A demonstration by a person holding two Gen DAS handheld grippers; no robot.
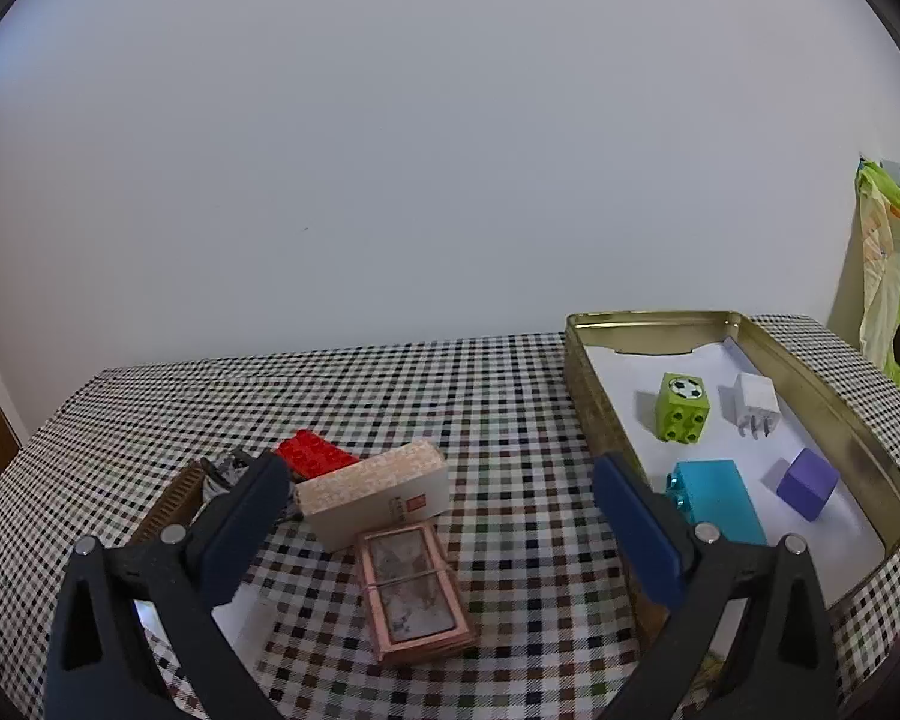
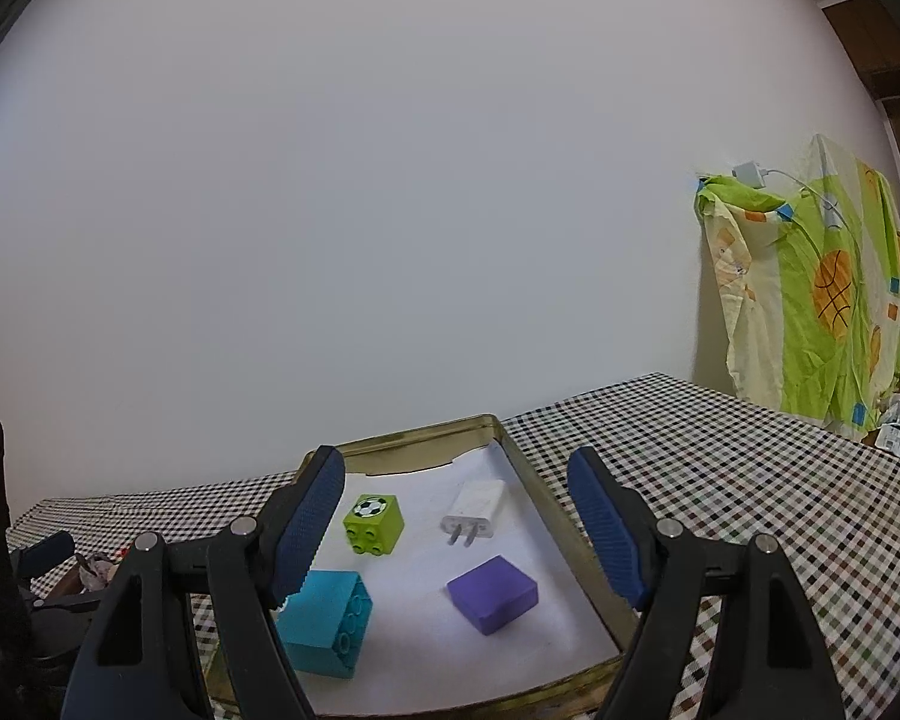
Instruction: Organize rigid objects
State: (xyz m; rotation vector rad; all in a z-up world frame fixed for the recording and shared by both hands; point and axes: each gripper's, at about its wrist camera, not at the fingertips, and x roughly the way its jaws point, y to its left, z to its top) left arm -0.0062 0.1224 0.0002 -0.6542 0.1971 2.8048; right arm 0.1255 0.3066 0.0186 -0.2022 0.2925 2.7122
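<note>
Left gripper (image 1: 441,489) jaws spread, empty; beige box (image 1: 378,495) and pink case (image 1: 414,591) between them. Lower straight, pinch box's long sides. Right gripper (image 2: 456,516) jaws spread over tin (image 2: 561,534).

right gripper (image 2: 453,516) agape | above tin tray (image 2: 546,516) | four objects inside

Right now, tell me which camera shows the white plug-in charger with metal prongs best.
The right wrist view: the white charger lies unobstructed in the gold tin tray, its two prongs facing the camera. The left wrist view shows it smaller, toward the right edge, prongs still visible.
</note>
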